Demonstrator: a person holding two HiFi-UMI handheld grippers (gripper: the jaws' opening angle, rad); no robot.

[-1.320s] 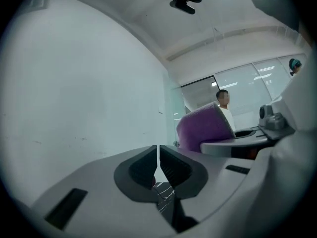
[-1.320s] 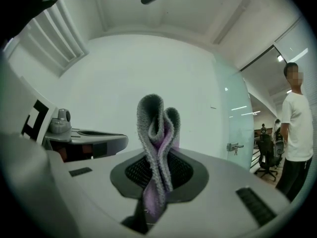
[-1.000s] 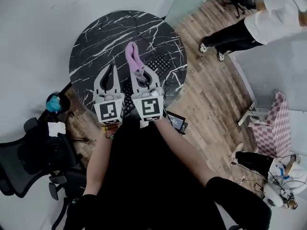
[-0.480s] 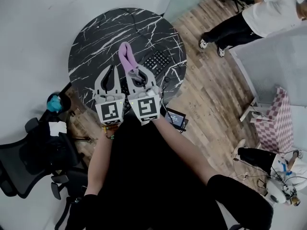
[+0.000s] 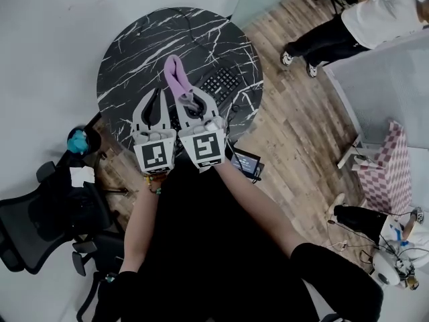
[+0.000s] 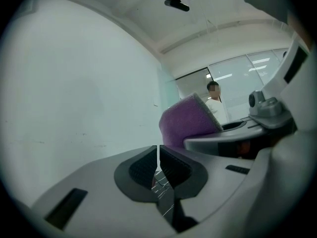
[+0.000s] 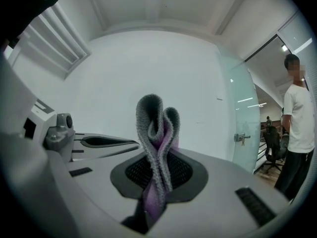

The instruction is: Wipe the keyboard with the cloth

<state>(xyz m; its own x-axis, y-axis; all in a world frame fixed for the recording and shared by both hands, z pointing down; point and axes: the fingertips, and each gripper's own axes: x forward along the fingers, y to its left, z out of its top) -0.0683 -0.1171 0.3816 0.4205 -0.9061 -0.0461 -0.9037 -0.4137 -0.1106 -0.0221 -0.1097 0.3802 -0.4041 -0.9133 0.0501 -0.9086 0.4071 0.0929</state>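
A black keyboard (image 5: 220, 86) lies on the round black marble table (image 5: 144, 42), partly hidden under my grippers. My right gripper (image 5: 190, 99) is shut on a folded cloth (image 5: 175, 76), purple on one side and grey on the other, which sticks out past the jaws above the table. In the right gripper view the cloth (image 7: 156, 148) stands pinched between the two pads. My left gripper (image 5: 154, 94) hovers beside the right one, shut with nothing between its pads (image 6: 142, 168). In the left gripper view the cloth (image 6: 187, 122) shows to the right.
A person (image 5: 355, 29) stands on the wooden floor at the upper right. A small device (image 5: 244, 164) lies on the floor by the table's near edge. A black office chair (image 5: 40, 220) sits at the lower left, a checkered stool (image 5: 389, 173) at the right.
Both grippers have drifted slightly left and toward me in the head view; the cloth stays held in the right gripper.
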